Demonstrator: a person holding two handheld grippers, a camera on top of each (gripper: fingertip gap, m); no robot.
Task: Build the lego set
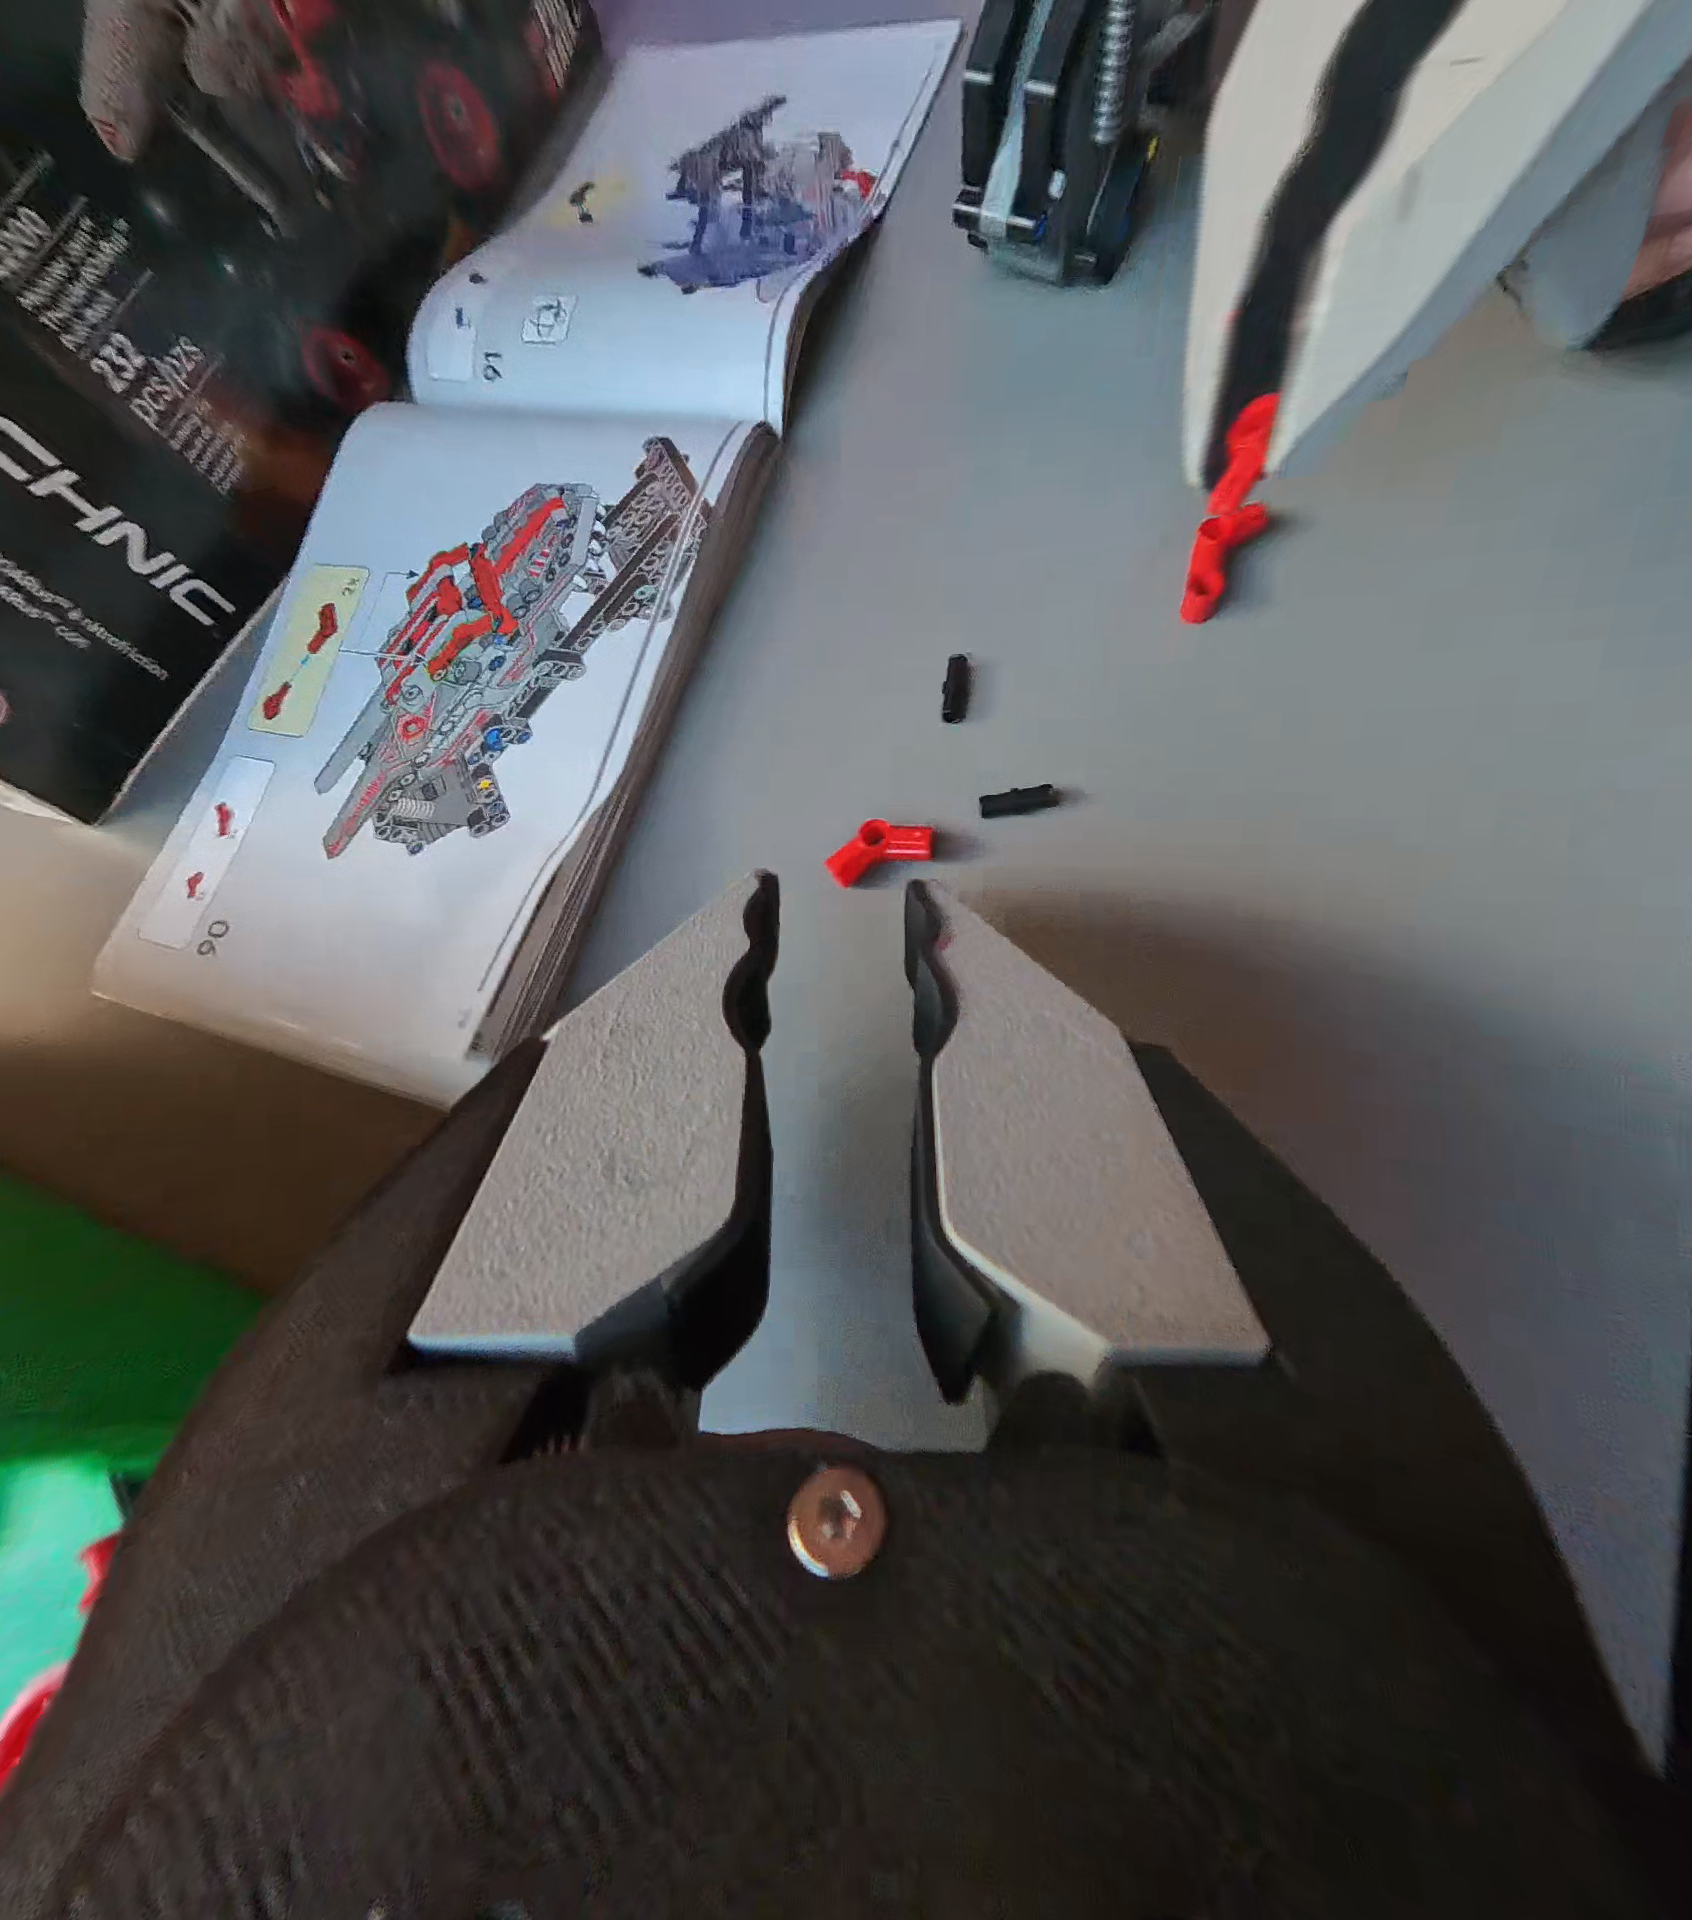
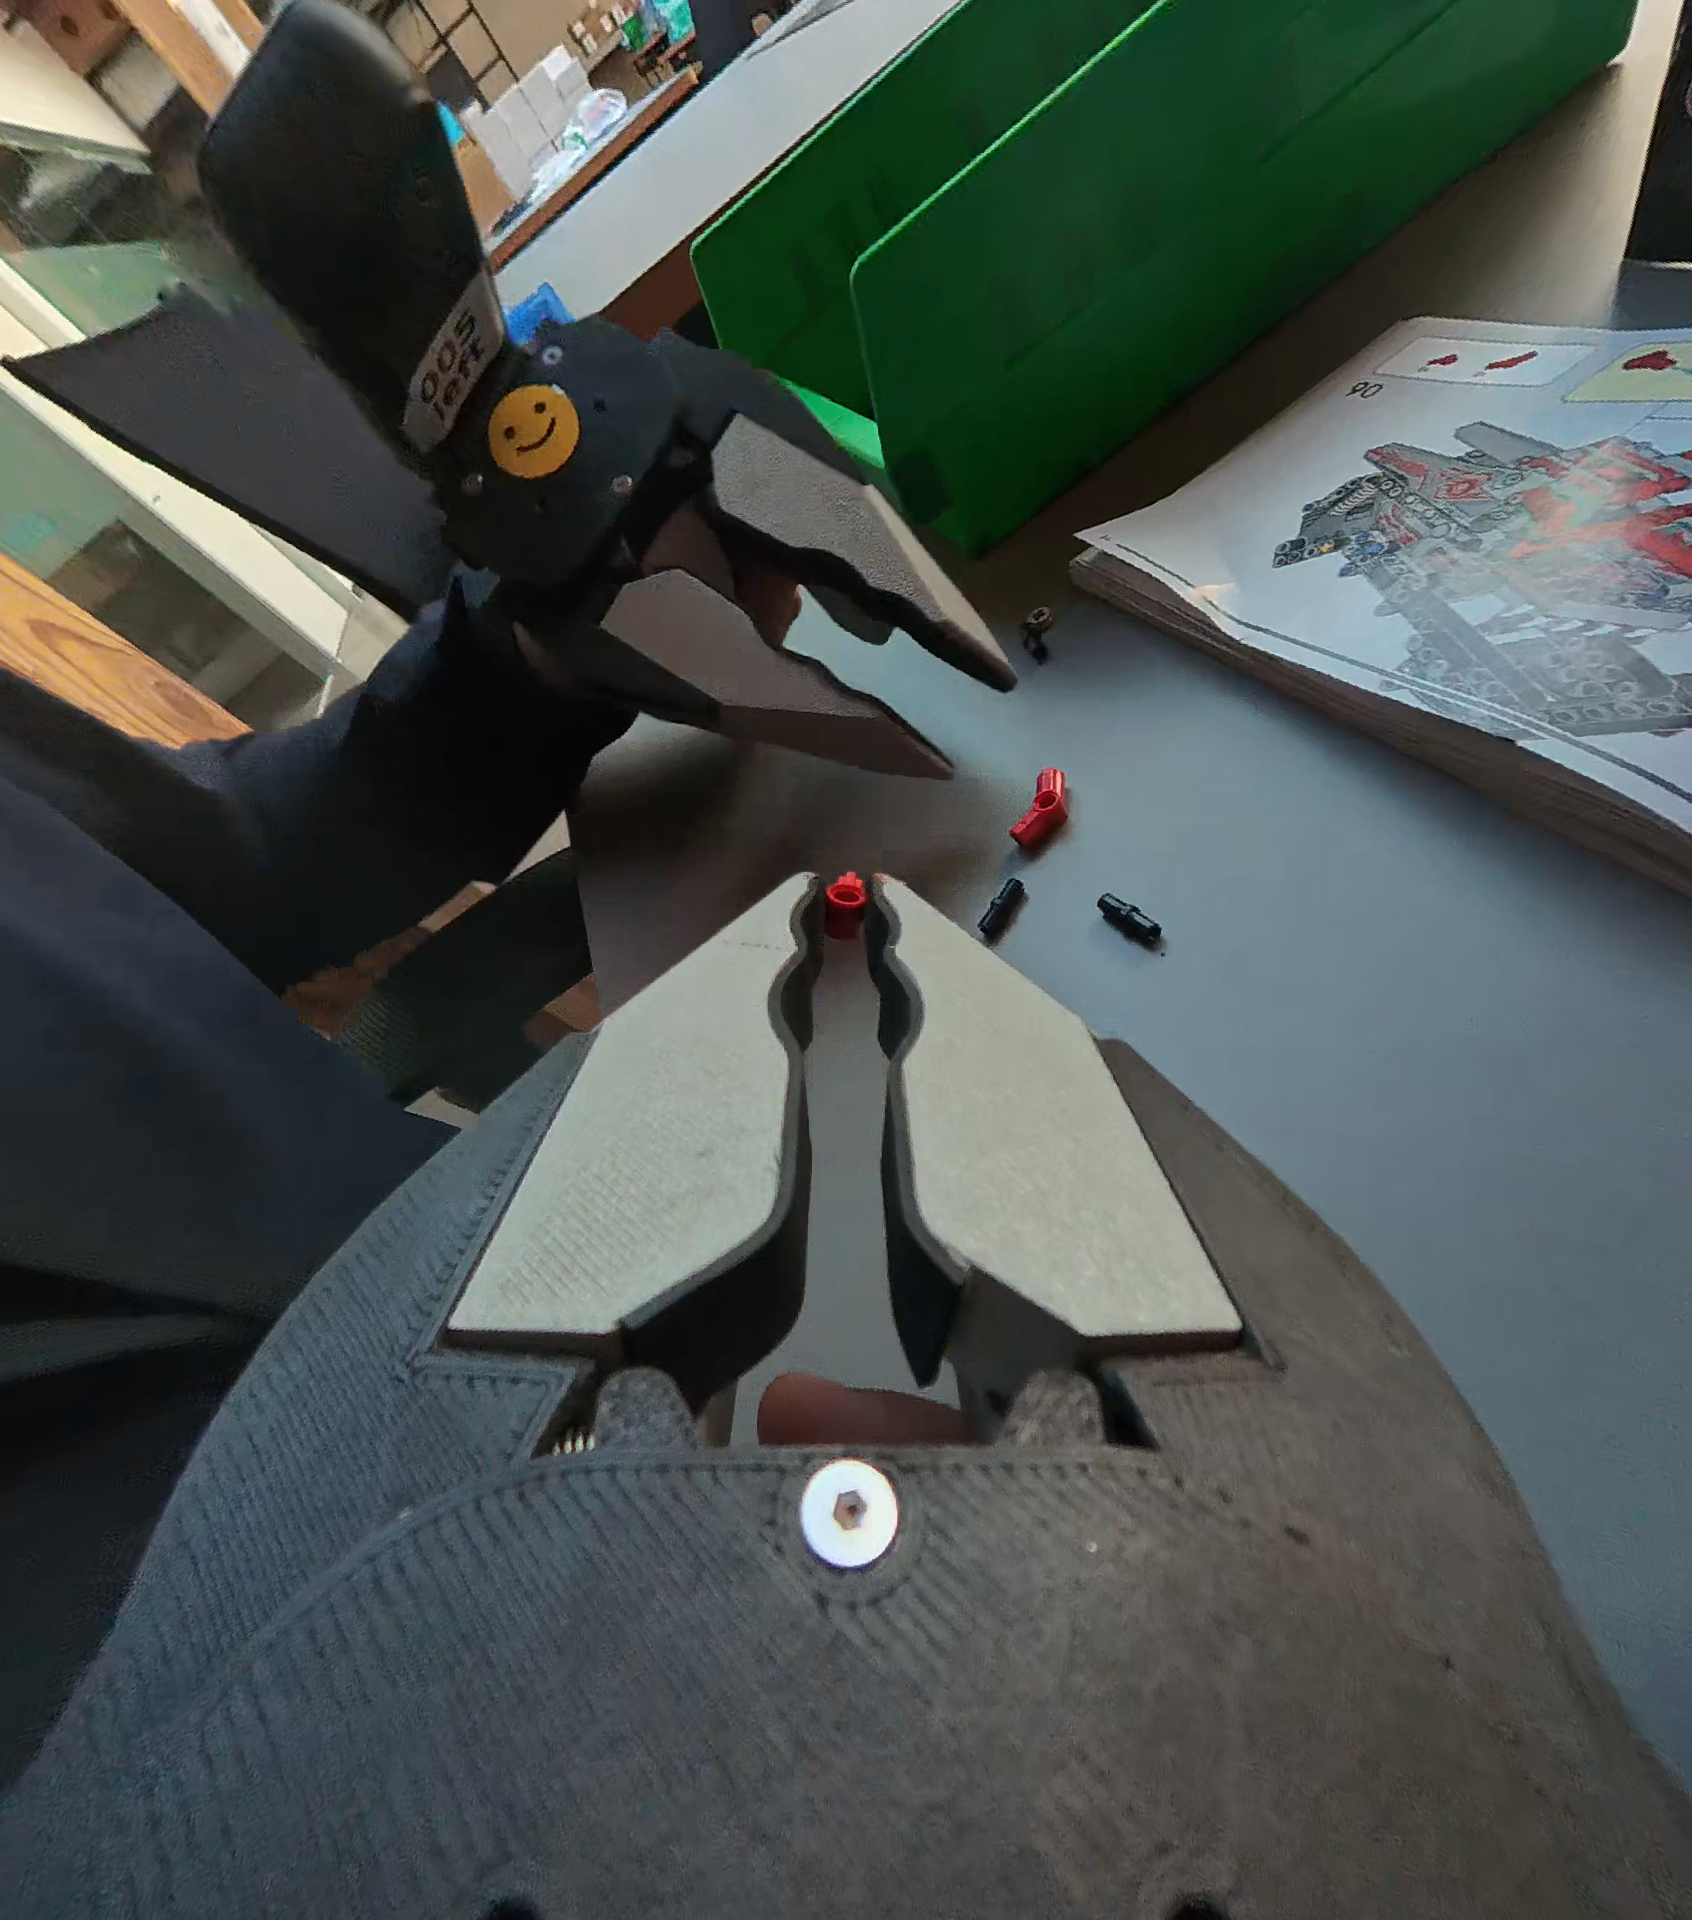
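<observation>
Your right gripper [image 2: 847, 883] hides most of the red connector [image 2: 846, 902] between its jaws. The instruction booklet [image 2: 1507, 582] runs off the right edge, and a small dark piece [image 2: 1036, 627] beside it is too small to identify.

My right gripper [image 2: 847, 902] pinches a red angled connector [image 2: 846, 906] at its fingertips. A second red connector [image 1: 880, 850] lies flat on the grey table [image 1: 1341, 935]. Two black pins [image 1: 956, 687] [image 1: 1018, 800] lie just beyond it, apart from each other.
</observation>
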